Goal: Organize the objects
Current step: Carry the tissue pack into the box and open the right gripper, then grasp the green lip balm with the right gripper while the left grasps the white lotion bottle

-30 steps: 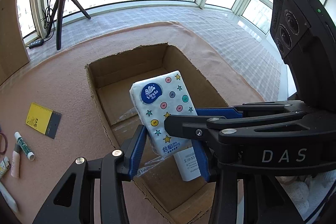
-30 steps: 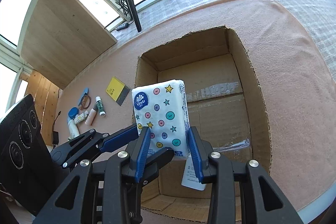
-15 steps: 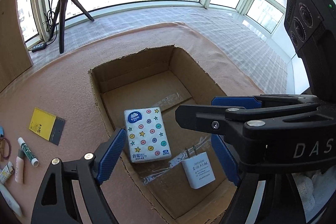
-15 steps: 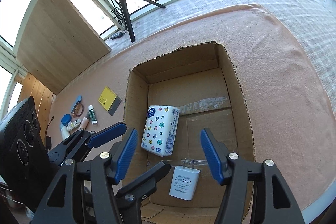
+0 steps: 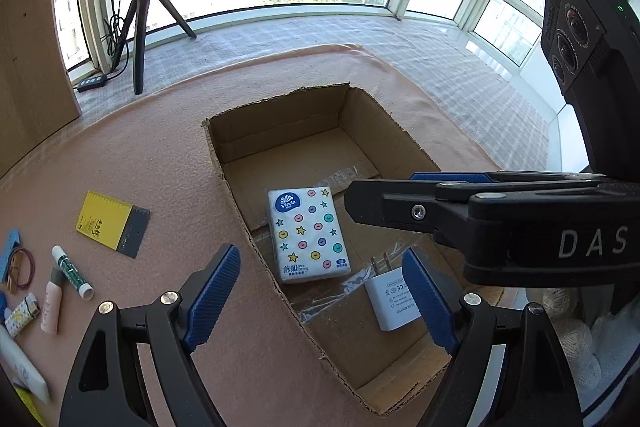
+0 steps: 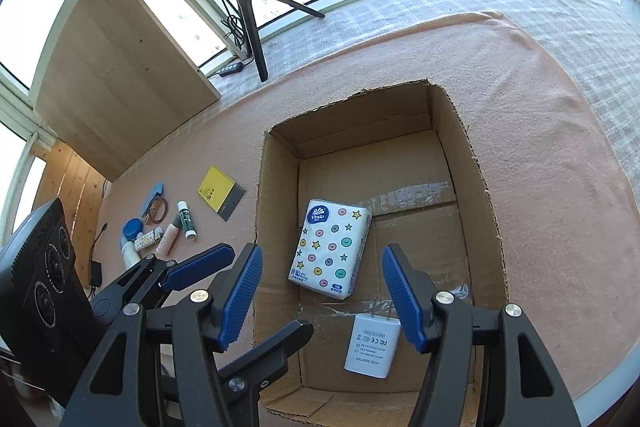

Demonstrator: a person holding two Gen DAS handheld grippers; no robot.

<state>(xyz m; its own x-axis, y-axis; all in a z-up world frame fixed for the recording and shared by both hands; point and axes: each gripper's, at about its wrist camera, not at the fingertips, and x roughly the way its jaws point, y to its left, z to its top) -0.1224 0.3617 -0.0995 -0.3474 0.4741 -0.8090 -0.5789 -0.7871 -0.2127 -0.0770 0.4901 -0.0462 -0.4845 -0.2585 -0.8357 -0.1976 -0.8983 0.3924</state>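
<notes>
A white tissue pack [image 5: 307,235] with coloured dots and stars lies flat on the floor of an open cardboard box [image 5: 224,163]; it also shows in the right wrist view [image 6: 331,247]. A white charger plug [image 5: 394,297] lies beside it near the box's front end, also in the right wrist view [image 6: 372,345]. My left gripper [image 5: 322,297] is open and empty above the box's near left wall. My right gripper [image 6: 322,291] is open and empty above the box. The two grippers hover side by side, the right one crossing the left wrist view.
On the pink cloth left of the box lie a yellow notepad [image 5: 112,223], a green-and-white stick [image 5: 72,271], a pink tube [image 5: 52,301], rubber bands [image 5: 20,265] and other small items. A ring-light tripod [image 5: 140,23] stands at the back. The table's edge runs right of the box.
One second ago both grippers were shut on the tissue pack above the box. They opened, the pack dropped onto the box floor, and both grippers have drawn back and up.
</notes>
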